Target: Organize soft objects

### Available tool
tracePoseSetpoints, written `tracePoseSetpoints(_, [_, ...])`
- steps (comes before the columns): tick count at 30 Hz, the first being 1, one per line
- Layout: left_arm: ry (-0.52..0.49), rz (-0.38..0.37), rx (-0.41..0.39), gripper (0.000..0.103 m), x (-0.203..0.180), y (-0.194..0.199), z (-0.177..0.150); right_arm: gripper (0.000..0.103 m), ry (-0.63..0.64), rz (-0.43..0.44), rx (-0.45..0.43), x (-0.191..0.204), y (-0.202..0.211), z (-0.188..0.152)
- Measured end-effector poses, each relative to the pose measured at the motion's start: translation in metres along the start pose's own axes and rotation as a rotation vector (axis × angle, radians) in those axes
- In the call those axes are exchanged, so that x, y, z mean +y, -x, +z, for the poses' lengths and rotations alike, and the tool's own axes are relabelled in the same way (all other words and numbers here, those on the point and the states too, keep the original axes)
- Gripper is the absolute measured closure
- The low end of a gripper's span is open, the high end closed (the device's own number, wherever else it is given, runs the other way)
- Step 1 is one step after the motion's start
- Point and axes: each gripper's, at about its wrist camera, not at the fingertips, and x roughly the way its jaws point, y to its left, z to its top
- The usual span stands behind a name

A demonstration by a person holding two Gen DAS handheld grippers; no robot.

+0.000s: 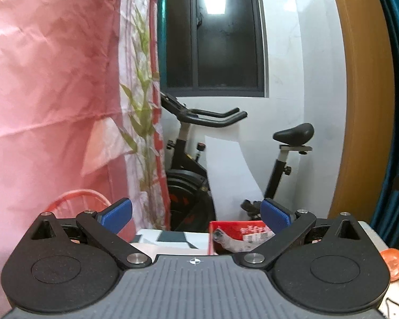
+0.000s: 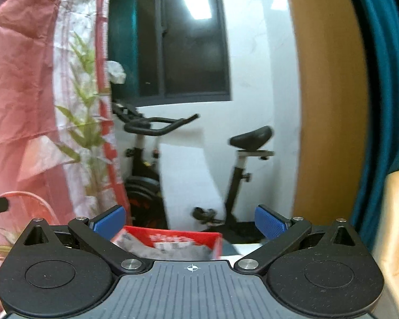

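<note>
A large pink cloth (image 1: pixel 45 93) with a white bamboo-print border (image 1: pixel 141 106) hangs at the left in the left wrist view. The same pink cloth (image 2: pixel 18 93) fills the left of the right wrist view. My left gripper (image 1: pixel 196 214) is open, its blue pads (image 1: pixel 118 212) wide apart with nothing between them. My right gripper (image 2: pixel 190 219) is also open and empty, raised and facing the room. Neither gripper touches the cloth.
An exercise bike (image 1: pixel 194 164) stands by the white wall under a dark window (image 1: pixel 212 32). A red box (image 2: pixel 173 242) with printed paper sits just ahead. A wooden panel (image 2: pixel 329 93), a teal curtain (image 2: pixel 385 93) and a pink wire basket (image 1: pixel 77 202) are around.
</note>
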Motion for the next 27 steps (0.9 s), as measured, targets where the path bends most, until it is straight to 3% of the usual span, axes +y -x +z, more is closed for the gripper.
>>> tracePoseSetpoints(3, [0.012,0.011,-0.014,0.0,0.002,0.008,0.003,0.0,0.015,-0.063,-0.004,0.002,0.014,0.007])
tracePoseSetpoints(11, [0.026,0.038,-0.029,0.0,0.005,0.015,0.007,0.0,0.015,-0.082,-0.026,0.004,0.036,0.009])
tracePoseSetpoints(27, [0.018,0.061,-0.035,0.0,0.004,0.016,0.006,0.0,-0.014,-0.112,-0.011,-0.005,0.035,0.006])
